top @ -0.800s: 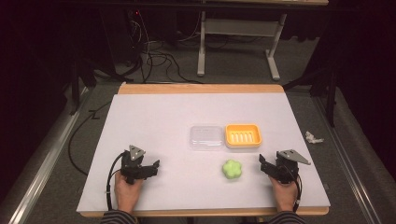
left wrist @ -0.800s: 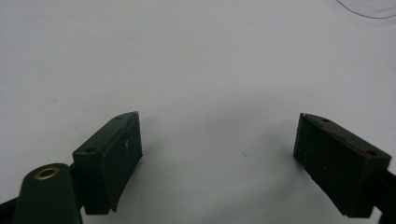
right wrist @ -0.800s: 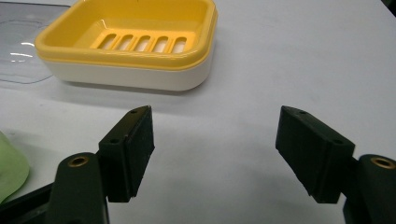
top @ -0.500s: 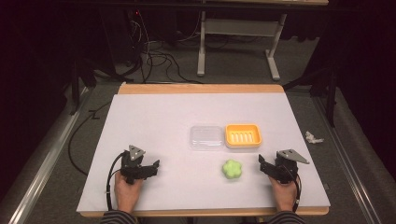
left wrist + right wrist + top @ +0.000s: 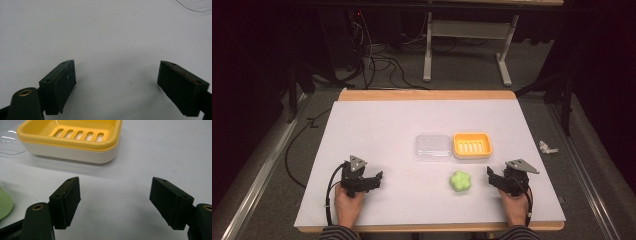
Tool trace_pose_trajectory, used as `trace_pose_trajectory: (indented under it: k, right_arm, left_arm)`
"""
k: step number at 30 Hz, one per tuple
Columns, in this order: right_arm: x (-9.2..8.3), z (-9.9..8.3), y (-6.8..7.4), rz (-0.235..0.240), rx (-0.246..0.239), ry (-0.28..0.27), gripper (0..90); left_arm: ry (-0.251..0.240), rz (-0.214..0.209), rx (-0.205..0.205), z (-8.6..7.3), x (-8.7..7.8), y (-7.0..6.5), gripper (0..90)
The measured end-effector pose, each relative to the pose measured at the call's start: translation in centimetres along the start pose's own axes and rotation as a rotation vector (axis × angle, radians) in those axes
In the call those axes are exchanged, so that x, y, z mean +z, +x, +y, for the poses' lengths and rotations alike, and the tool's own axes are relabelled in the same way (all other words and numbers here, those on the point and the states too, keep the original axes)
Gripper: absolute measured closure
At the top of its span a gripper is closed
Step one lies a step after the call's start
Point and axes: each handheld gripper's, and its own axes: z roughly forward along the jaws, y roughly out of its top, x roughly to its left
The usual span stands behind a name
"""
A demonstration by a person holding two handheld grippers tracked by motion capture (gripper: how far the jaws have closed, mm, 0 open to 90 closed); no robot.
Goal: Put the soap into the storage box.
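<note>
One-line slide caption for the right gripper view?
Open right gripper faces yellow soap dish; green soap at left edge.

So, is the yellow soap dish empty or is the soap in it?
Empty: the soap dish shows bare slots; the green soap lies on the table.

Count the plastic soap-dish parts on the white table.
2. The yellow slotted plastic soap dish sits right of centre; the clear plastic lid lies against its left side. The green flower-shaped soap lies nearer the person, apart from both.
</note>
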Motion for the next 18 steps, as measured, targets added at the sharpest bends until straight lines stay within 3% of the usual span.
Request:
trace_pose_trajectory:
  k: [3, 18]
  right_arm:
    - [-0.03, 0.01, -0.27, 0.011, 0.020, -0.005, 25.1]
    - [-0.90, 0.14, -0.17, 0.056, 0.011, -0.002, 24.3]
  left_arm:
    - [0.004, 0.002, -0.001, 0.01, 0.01, 0.01, 15.9]
    - [0.005, 0.003, -0.001, 0.00, 0.03, 0.01, 15.9]
